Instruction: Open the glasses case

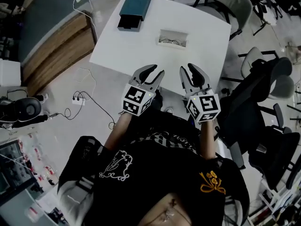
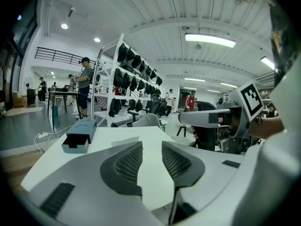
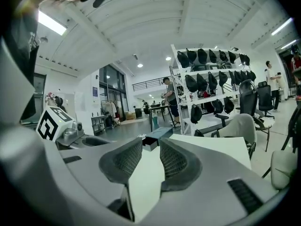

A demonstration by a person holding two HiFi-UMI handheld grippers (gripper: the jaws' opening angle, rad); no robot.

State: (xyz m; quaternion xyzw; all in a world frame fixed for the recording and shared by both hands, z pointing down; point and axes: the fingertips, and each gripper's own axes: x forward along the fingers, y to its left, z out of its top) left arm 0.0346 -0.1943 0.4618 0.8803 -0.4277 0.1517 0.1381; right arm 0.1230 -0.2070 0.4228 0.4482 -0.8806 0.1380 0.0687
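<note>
Lying apart, glasses case [image 1: 135,8] — beyond both jaws

Head view: the glasses [image 1: 172,42] in the white tray [image 1: 173,32] are too small for frame detail. The left gripper [image 1: 158,69] and right gripper [image 1: 186,68] cover part of the table's [image 1: 141,51] near edge.
Left gripper view: the tray's wall hides its contents.
Right gripper view: the jaws partly hide the glasses case [image 3: 162,133]; its open end is too dark to read.
</note>
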